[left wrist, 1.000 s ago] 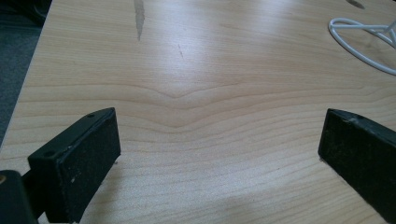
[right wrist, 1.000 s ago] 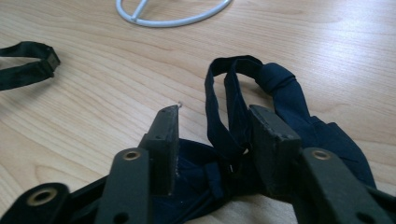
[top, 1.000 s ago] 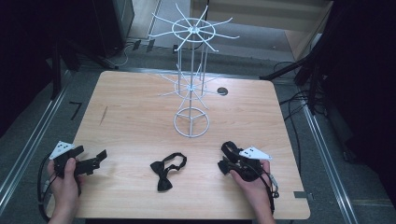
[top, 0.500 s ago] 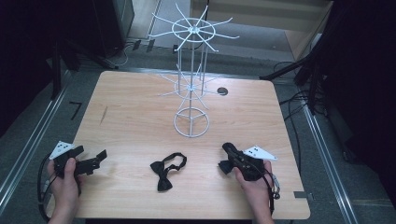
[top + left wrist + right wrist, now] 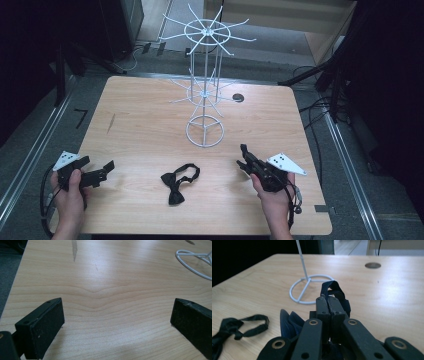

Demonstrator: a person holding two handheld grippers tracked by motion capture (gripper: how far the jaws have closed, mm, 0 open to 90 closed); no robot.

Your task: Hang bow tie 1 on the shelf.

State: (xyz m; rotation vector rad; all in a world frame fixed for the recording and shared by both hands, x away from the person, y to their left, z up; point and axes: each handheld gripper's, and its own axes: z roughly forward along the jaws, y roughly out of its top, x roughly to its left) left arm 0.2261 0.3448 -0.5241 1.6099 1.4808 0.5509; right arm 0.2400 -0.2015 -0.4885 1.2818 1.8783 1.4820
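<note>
right tool (image 5: 328,302): jaws closed on dark blue bow tie (image 5: 337,293), low over desk (image 5: 150,130) | left tool (image 5: 117,322): open, empty | black bow tie (image 5: 179,182): on desk between tools | risk: thin strap may slip before wire rack (image 5: 205,95)

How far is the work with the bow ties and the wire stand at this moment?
Done: nothing hangs on the white wire stand. In hand: the right gripper is shut on a dark blue bow tie. Left: a black bow tie lies on the table; the left gripper is open.
</note>
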